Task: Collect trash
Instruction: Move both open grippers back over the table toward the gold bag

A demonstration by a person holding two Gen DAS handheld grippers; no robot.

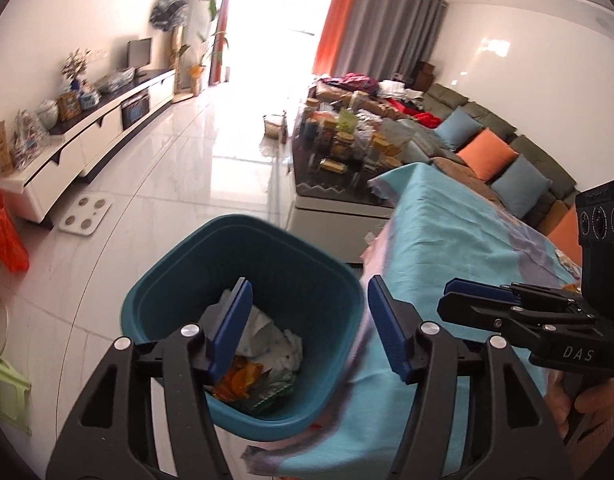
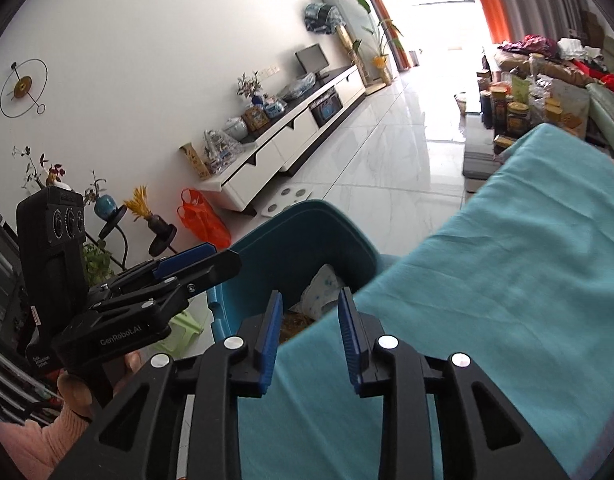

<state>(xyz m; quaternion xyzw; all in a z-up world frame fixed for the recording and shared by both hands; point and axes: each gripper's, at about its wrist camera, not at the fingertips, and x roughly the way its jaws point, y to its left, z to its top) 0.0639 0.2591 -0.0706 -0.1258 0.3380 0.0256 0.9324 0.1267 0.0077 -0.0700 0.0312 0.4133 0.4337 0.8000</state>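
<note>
- The step in hand looked like a release over the teal bin: both tools stood above its mouth with nothing between their pads, so the sensible finish was to check the drop had landed inside before drawing away.
- The trash, crumpled white paper with orange and green scraps, lay at the bottom of the bin, at lower centre of the left wrist view.
- The left gripper stood open wide, empty, angled downward over the bin and the edge of the turquoise cloth.
- The right gripper was parted more narrowly, also empty; it pointed down where cloth met bin rim, at lower centre of its view.
- A hand at lower left of the right wrist view held the left tool's handle.
</note>
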